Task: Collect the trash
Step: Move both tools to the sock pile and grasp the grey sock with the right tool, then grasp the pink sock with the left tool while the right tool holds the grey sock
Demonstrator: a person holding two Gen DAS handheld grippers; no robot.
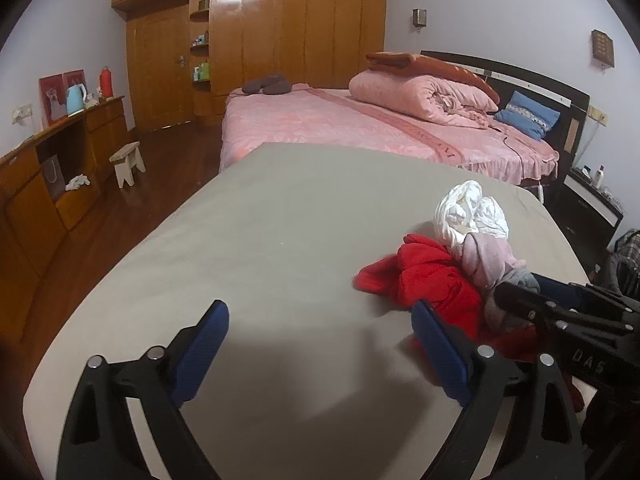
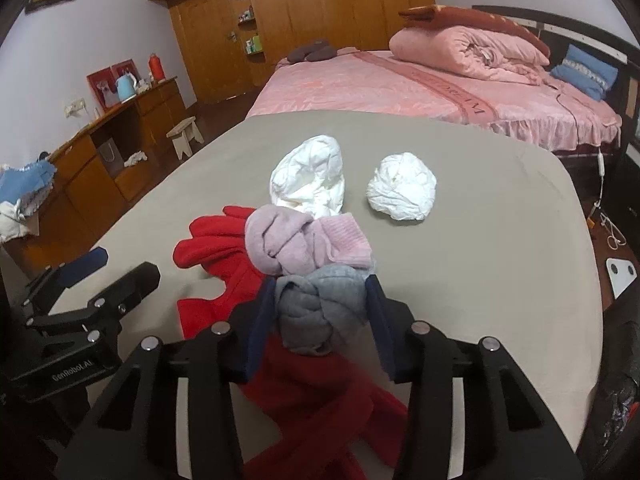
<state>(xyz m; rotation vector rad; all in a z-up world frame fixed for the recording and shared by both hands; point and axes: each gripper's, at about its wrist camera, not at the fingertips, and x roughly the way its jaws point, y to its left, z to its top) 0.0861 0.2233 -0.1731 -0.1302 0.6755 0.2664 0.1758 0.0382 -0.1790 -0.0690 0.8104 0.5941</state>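
the jaws of the right gripper (image 2: 320,316) pinch a knotted grey sock (image 2: 320,312), both pads against its sides, so that it can come off the pile. the left gripper (image 1: 320,356) hangs spread over bare sheet with nothing between its pads, probably waiting its turn. the trash itself, two crumpled white paper wads (image 2: 308,178) (image 2: 402,186), lies beyond the grey sock on the grey sheet (image 2: 480,260), the nearer wad touching a pink sock (image 2: 300,246). a red garment (image 2: 224,252) spreads under and left of the grey sock, tangled with the rest, so the clothing seemingly has to be cleared or sorted first.
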